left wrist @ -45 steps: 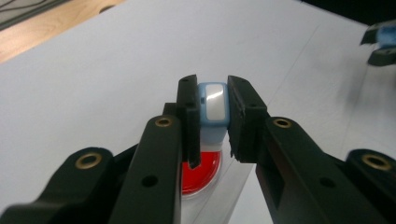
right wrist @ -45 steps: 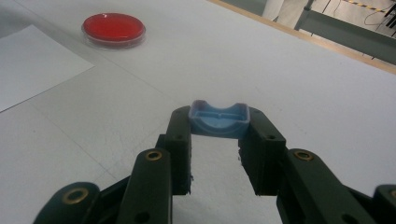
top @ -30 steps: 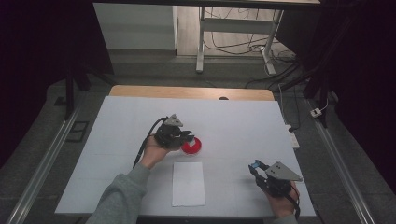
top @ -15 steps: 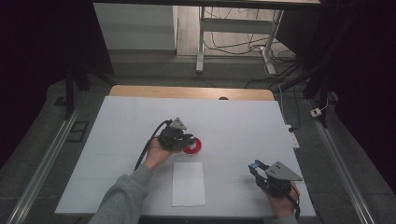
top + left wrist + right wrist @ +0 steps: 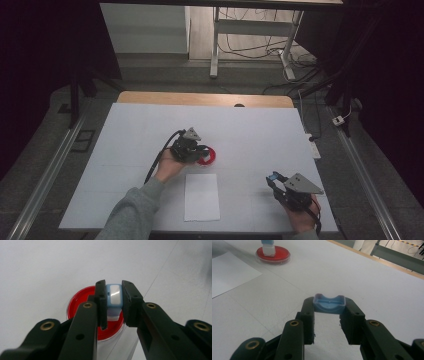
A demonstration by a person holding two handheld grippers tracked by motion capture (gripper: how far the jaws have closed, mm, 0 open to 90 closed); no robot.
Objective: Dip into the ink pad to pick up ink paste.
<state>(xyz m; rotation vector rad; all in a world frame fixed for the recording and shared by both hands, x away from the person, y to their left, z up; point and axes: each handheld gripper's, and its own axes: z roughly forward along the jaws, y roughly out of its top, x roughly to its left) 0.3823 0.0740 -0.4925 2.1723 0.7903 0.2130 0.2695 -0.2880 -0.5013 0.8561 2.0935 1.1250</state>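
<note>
Two small, light, rigid plastic pieces: your left claw (image 5: 113, 302) pinches the stamp (image 5: 113, 297) over the red dish (image 5: 207, 156) (hold flat sides), right claw (image 5: 329, 305) clamps its blue cap (image 5: 329, 304).

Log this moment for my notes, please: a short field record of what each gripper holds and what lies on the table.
left gripper: shut on small light-blue and white stamp block, over round red ink pad dish
right gripper: shut on blue plastic cap, held apart near the table's front edge
paper: white sheet, flat, in front of the dish
surface: white table
</note>
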